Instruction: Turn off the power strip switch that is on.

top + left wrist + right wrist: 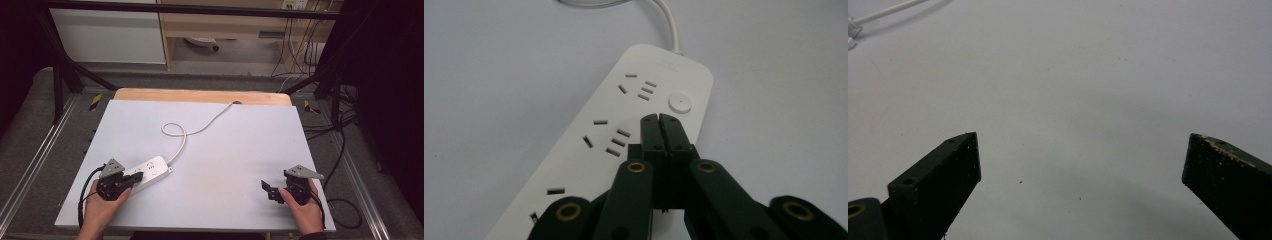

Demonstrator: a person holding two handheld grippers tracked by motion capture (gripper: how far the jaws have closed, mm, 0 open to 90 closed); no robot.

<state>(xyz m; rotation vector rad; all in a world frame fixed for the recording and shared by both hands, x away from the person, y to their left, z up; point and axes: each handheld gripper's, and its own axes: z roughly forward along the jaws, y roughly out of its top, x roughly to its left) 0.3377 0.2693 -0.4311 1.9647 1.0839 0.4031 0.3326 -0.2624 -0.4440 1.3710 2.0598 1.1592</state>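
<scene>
On the white table (225, 150), toward its near left corner, lies a white power strip (150, 171), set diagonally; its white cord (182, 131) runs from the far end, curls in one loop and passes over the table's far edge. Above the strip hovers the left gripper (659, 120), jaws pressed together with nothing between them, tips just short of the round switch button (680, 102); the sockets (616, 142) in view are unoccupied. Near the right front corner rests the right gripper (1080, 165), well apart from the strip, jaws spread wide over bare tabletop.
</scene>
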